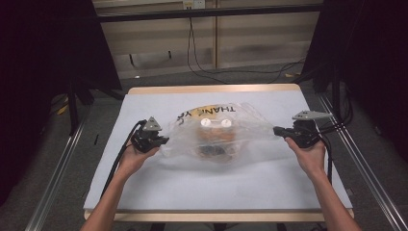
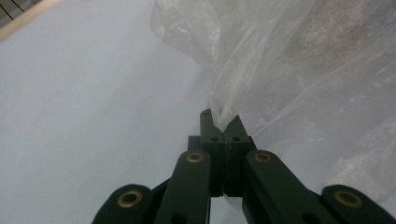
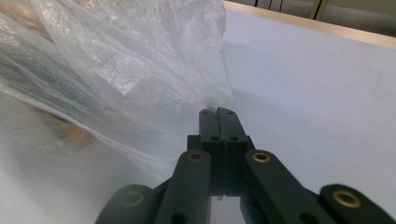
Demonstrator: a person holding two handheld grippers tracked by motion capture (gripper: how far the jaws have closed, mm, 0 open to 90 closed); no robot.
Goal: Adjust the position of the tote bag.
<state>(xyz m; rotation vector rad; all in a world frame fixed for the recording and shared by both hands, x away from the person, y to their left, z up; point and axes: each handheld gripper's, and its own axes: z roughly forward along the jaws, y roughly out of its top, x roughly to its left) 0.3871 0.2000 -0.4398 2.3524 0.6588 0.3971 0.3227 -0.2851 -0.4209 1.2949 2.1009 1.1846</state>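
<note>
A white-covered table (image 1: 144, 192) with a pale wooden edge spreads across the high view, a grey floor and dark cables beyond its far end. At the middle of the table lies a clear plastic bag (image 1: 216, 132), crumpled and stretched sideways, with black lettering reading "THANK" upside down along its far side. Inside the bag, an orange-brown item (image 1: 214, 139) with dark parts is blurred by the film, and two small white round caps (image 1: 215, 123) sit side by side near the bag's middle.

A person's bare forearms come in from the near edge, one hand at each end of the bag. The left gripper (image 1: 161, 140), held in the left hand (image 1: 134, 156), meets the bag's left edge; in the left gripper view its black jaws are pressed together on a pinched fold of the plastic film (image 2: 223, 112), which fans upward from the tips. The right gripper (image 1: 276, 130), held in the right hand (image 1: 308, 154), meets the bag's right edge; in the right gripper view its jaws are closed flat against each other, with a thin corner of the bag (image 3: 211, 108) caught at the tips and the rest of the bag billowing to the left.
</note>
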